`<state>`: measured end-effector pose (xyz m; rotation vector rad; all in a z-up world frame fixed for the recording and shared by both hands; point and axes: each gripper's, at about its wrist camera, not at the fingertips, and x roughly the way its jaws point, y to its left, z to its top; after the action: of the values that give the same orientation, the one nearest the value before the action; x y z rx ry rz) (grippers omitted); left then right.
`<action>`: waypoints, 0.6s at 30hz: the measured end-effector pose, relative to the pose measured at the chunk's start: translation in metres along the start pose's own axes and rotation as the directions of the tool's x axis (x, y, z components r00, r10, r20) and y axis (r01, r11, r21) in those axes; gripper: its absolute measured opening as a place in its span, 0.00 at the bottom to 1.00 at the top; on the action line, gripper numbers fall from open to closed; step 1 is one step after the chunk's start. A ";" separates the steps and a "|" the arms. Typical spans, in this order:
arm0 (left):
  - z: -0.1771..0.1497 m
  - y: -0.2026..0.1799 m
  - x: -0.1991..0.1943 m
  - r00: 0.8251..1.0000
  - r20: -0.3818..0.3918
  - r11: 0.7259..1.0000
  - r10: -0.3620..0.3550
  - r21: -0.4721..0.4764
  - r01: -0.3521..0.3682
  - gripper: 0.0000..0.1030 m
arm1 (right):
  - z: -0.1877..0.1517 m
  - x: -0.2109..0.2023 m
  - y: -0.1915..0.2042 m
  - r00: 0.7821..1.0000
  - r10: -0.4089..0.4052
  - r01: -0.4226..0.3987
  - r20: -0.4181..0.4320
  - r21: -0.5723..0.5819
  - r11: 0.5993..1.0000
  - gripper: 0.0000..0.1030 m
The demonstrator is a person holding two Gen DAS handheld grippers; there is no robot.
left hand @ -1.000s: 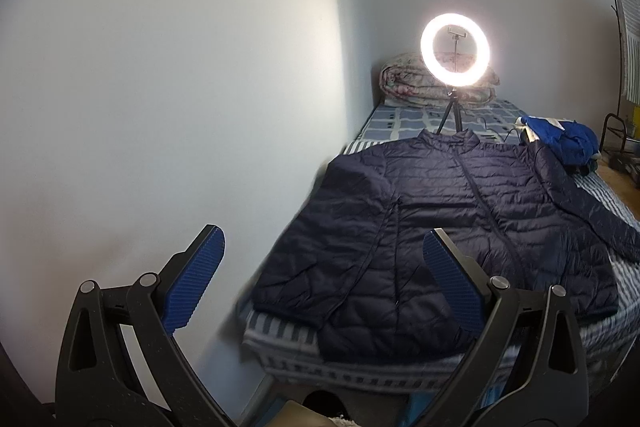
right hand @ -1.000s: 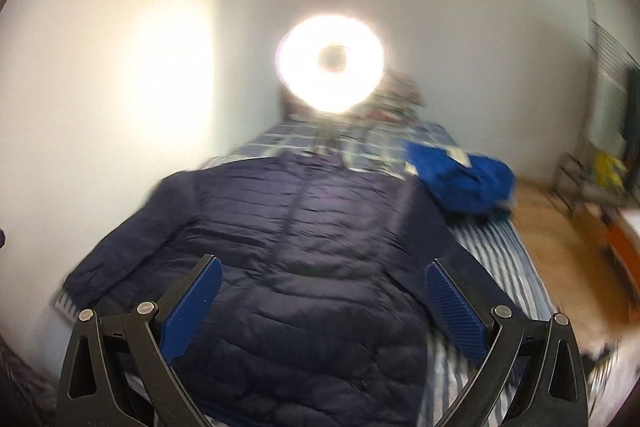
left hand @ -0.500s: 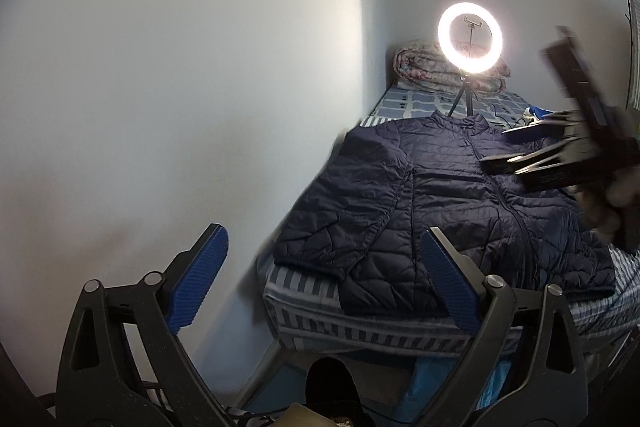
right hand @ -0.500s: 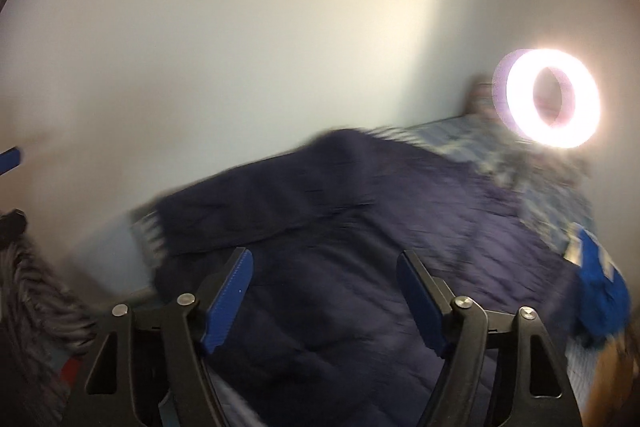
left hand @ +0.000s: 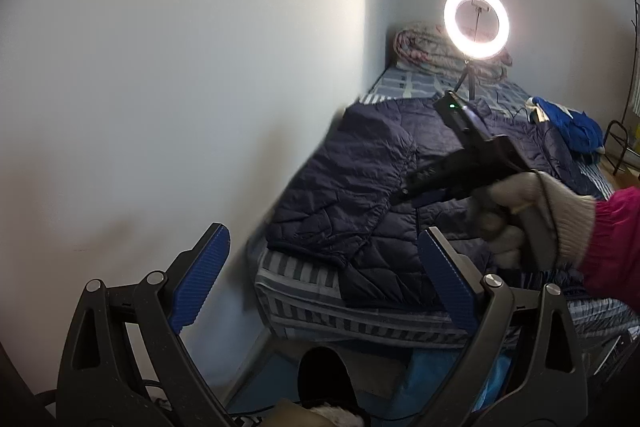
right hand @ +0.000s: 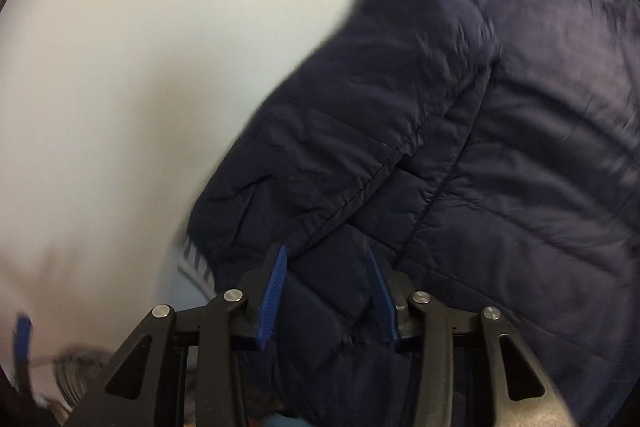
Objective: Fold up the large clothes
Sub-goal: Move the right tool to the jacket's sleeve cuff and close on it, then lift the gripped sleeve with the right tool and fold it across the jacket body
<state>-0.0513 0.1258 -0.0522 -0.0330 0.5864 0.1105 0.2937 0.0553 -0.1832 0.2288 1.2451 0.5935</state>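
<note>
A dark navy quilted jacket [left hand: 360, 187] lies spread front-up on the striped bed [left hand: 320, 303], its left sleeve along the wall side. My left gripper [left hand: 320, 279] is open and empty, held back from the foot of the bed. My right gripper [right hand: 326, 291] is low over the jacket [right hand: 460, 147] near the left sleeve's lower edge, its jaws partly closed with a gap and jacket fabric between them; it also shows in the left wrist view [left hand: 420, 187], held by a gloved hand.
A lit ring light [left hand: 476, 23] on a tripod stands at the head of the bed, before a rolled quilt [left hand: 424, 47]. A blue garment [left hand: 572, 125] lies at the bed's right side. The white wall [left hand: 180, 87] runs along the left.
My right gripper has swung left and down to the jacket's left sleeve, and its jaws have narrowed. My left gripper has pulled back slightly and stays open.
</note>
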 end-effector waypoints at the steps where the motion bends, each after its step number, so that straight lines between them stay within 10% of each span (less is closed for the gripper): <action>1: 0.000 0.000 0.003 1.000 -0.005 1.000 0.003 -0.003 -0.003 0.94 | 0.003 0.007 -0.004 1.000 0.010 -0.009 -0.002 0.030 0.999 0.43; 6: -0.002 -0.005 0.014 1.000 -0.024 1.000 0.002 -0.002 -0.002 0.94 | 0.010 0.040 -0.016 0.997 0.075 -0.072 -0.013 0.150 0.986 0.40; 12: -0.001 0.000 0.019 1.000 -0.029 1.000 0.008 -0.026 -0.009 0.94 | 0.015 0.053 -0.011 0.998 0.059 -0.057 -0.012 0.139 0.989 0.01; 18: -0.001 0.014 0.021 0.999 -0.028 0.997 0.030 -0.068 -0.032 0.94 | 0.024 0.005 -0.017 0.999 -0.042 0.041 0.023 0.038 0.998 0.00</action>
<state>-0.0361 0.1414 -0.0651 -0.0922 0.6103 0.1604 0.3220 0.0474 -0.1884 0.2405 1.2365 0.5305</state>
